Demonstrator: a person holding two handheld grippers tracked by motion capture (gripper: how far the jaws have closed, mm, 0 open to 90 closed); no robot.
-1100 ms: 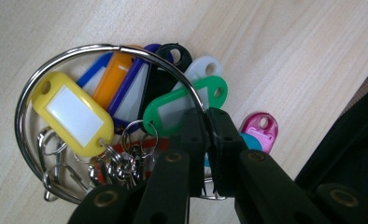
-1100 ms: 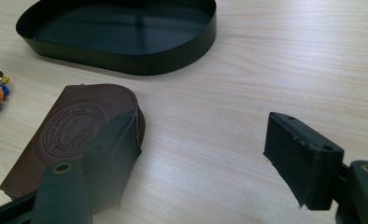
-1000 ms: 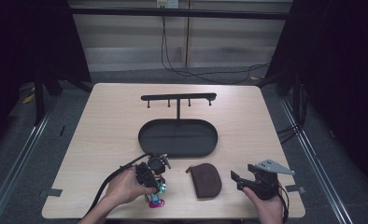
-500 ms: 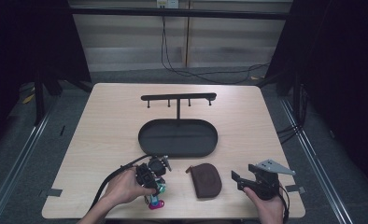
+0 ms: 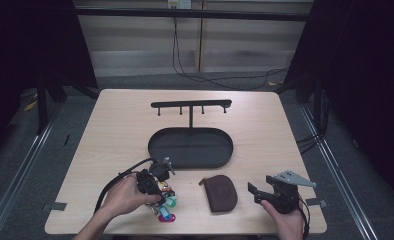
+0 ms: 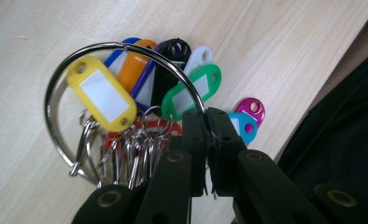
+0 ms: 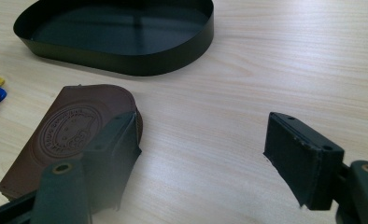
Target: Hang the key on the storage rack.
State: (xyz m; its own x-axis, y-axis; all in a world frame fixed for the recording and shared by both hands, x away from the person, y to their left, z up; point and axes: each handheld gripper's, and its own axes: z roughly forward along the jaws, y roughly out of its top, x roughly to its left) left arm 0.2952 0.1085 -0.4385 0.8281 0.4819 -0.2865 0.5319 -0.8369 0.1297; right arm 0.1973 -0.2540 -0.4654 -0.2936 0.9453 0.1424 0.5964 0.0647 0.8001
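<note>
Pinching the big steel key ring (image 6: 79, 84) of coloured plastic tags (image 6: 102, 95) at its wire, the left gripper (image 6: 206, 114) stays clamped; the bunch hangs loose and may swing, while the right gripper (image 7: 201, 140) gapes beside the brown leather pouch (image 7: 65, 135)

The left gripper (image 6: 206, 122) pinches a large metal key ring (image 6: 121, 46). Colourful key tags (image 6: 100, 95) hang from it over a wooden table (image 6: 275, 42).

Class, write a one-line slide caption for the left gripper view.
Left gripper fingers shut on a metal key ring of coloured tags over a wooden table.
</note>
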